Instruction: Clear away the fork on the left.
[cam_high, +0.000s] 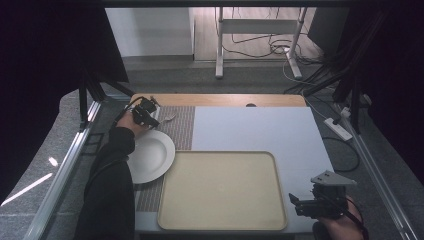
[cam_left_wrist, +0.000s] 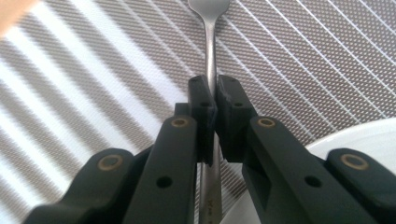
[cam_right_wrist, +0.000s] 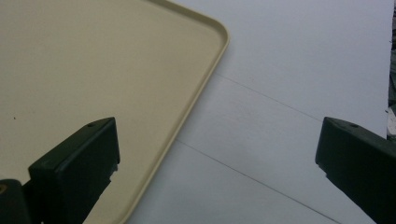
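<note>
Now: left hand-held gripper (cam_left_wrist: 215, 116) clamps the fork (cam_left_wrist: 210, 56) handle over the striped placemat (cam_left_wrist: 93, 93), fork's long axis running straight ahead between the jaws, beside the plate (cam_high: 150, 157); right hand-held gripper (cam_right_wrist: 217, 154) hangs wide, well apart.

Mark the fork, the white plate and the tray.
fork (cam_left_wrist: 211, 51), left gripper view, on the handle just above the jaws.
white plate (cam_high: 150, 156), high view, on the bare well.
tray (cam_high: 222, 152), high view, on the far rim.

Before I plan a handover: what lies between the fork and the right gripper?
In the high view, the white plate and the empty beige tray lie between the fork and the right gripper.
</note>
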